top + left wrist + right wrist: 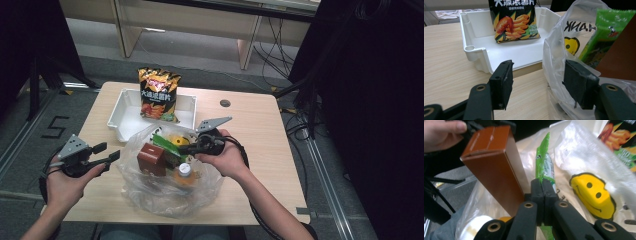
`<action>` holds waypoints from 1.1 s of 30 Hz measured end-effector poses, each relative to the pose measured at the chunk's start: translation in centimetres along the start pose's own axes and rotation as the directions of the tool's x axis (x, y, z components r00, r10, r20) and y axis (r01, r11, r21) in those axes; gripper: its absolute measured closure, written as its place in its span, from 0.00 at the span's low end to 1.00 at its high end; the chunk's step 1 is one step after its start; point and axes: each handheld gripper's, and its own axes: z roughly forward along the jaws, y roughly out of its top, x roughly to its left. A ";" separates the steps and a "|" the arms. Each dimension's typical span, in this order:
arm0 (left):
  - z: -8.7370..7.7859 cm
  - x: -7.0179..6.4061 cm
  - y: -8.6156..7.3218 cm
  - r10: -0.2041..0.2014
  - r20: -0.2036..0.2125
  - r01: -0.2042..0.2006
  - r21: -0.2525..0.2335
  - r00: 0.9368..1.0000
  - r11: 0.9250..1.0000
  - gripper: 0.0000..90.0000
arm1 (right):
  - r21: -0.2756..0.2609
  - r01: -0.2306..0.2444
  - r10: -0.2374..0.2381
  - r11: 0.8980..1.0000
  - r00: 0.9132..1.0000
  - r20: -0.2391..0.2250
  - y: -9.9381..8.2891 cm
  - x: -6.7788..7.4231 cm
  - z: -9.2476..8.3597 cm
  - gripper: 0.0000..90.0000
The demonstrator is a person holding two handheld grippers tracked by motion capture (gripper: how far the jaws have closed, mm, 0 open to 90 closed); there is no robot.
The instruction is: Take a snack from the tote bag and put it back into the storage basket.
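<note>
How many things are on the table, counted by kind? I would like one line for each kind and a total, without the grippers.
Snack packets: 2 (chips bag, green packet)
Brown boxes: 1 (brown box)
Bottles: 1 (bottle, white cap)
Plastic bags: 1 (plastic bag)
White trays: 1 (white tray)
Total: 6

On the bench [260, 125], a chip bag [159, 94] stands in a white tray [120, 117]. The right claw [182, 149] reaches into a clear plastic bag [145, 192] holding a brown box [151, 159]; the left claw [109, 152] hovers beside it.
</note>
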 end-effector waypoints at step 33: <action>0.3 0.0 -0.2 -0.001 0.002 0.001 0.006 1.000 1.000 0.45 | -0.204 0.034 -0.029 0.978 0.999 0.026 3.6 0.6 -4.4 1.00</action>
